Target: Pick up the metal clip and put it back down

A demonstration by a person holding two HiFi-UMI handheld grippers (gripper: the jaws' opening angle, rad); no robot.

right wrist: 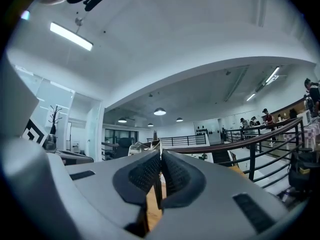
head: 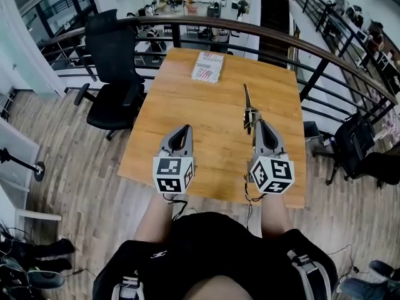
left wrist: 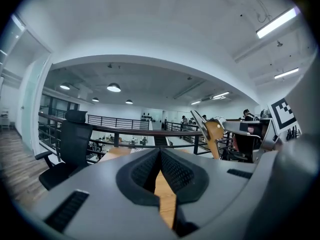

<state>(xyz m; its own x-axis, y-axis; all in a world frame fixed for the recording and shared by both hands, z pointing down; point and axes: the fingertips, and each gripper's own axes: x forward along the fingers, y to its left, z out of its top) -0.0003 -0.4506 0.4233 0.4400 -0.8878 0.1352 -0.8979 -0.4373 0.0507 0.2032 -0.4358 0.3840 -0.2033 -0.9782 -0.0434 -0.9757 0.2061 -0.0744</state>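
right tool (head: 255,122): jaws clamped on the metal clip (head: 246,100). It hangs over the near right part of the bench (head: 187,124), pointing about level.
metal clip: near end pinched between the right tool's pads, thin blade sticking out past the tips toward the bench's far edge. Held above the bench, not resting on it. Also shows in the left gripper view (left wrist: 200,120), off to the right.
left tool (head: 182,129): jaws together, nothing between them. Over the near left part of the bench, apart from the clip.
booklet (head: 207,66): flat on the bench, middle of the far edge.
chair (head: 112,55): black, on the floor off the bench's far left corner.
railing (head: 281,39): curves past the bench's far and right sides.
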